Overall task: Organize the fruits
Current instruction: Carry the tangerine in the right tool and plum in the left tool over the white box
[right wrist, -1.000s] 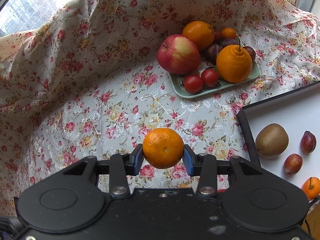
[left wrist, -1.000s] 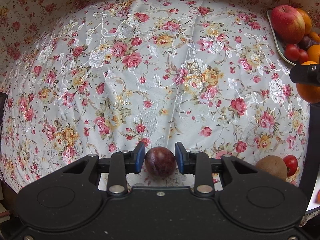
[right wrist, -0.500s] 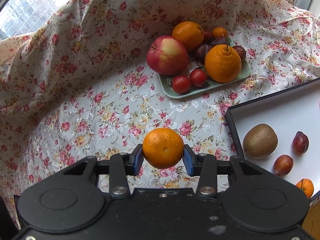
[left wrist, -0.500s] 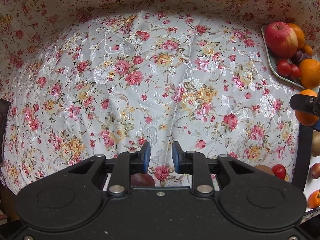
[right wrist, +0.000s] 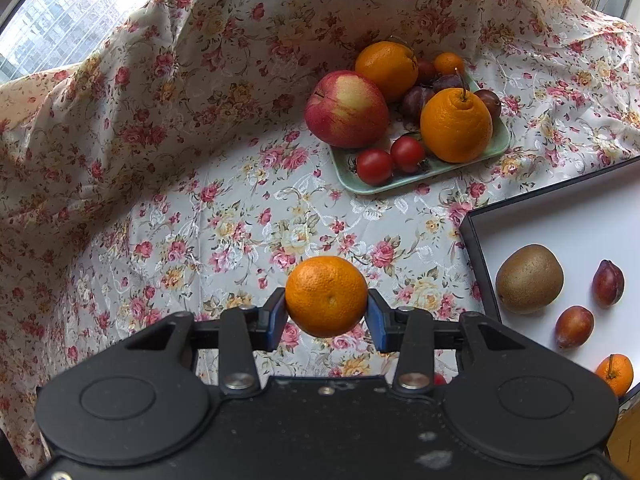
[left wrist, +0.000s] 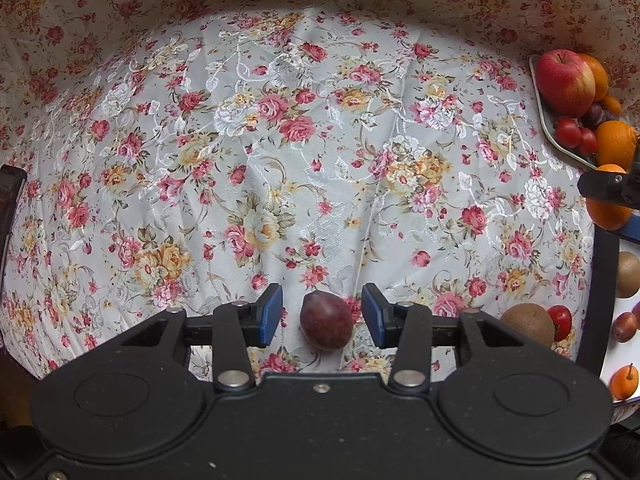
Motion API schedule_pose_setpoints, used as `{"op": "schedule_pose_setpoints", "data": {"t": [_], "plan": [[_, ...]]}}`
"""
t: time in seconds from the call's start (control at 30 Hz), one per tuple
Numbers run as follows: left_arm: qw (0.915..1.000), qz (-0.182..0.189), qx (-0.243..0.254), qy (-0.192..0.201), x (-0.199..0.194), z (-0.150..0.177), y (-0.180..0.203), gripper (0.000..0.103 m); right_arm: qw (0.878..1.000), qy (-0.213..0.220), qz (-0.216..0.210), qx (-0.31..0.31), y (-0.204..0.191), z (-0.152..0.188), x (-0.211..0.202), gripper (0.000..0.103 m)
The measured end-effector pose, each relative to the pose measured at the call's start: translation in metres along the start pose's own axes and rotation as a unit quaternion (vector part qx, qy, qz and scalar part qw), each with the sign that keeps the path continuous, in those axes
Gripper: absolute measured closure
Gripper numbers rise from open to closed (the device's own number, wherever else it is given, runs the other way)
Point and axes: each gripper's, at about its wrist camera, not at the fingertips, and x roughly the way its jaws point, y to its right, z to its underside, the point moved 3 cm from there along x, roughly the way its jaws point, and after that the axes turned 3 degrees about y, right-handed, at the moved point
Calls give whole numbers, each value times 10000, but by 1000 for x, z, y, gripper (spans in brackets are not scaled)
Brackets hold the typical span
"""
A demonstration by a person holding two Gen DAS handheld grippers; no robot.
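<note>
My left gripper (left wrist: 322,314) is open. A dark red plum (left wrist: 326,325) lies on the floral cloth between its blue pads, touching neither. My right gripper (right wrist: 326,314) is shut on a small orange mandarin (right wrist: 326,297) and holds it above the cloth; it also shows at the right edge of the left wrist view (left wrist: 610,196). A green plate (right wrist: 424,174) at the back holds an apple (right wrist: 346,109), oranges, plums and two cherry tomatoes (right wrist: 390,160).
A white tray with a black rim (right wrist: 476,256) at the right holds a kiwi (right wrist: 529,278), two plums and a small mandarin (right wrist: 614,372). On the cloth by the tray lie another kiwi (left wrist: 528,324) and a tomato (left wrist: 560,322).
My left gripper let go of the plum, narrowed with the plum almost hidden below it, then opened wider around it. My right gripper moved slightly with the mandarin held.
</note>
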Motion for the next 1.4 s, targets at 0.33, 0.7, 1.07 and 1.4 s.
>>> {"op": "schedule_pose_setpoints", "data": {"t": [0.33,0.7,1.07,1.4], "plan": [[9993,-126,110,-345,20,20,10,49,9999,-75,48,-102,-10,4,8,60],[9987,-351,145,-353,38,28,8,53,9993,-178,51,-311,-24,11,14,60],[9996,-276,53,82,20,7,16,59,9977,-280,127,-603,-26,16,14,60],[9984,-306,145,448,-3,-8,42,59,9974,-273,262,-612,-4,14,9,60]]}}
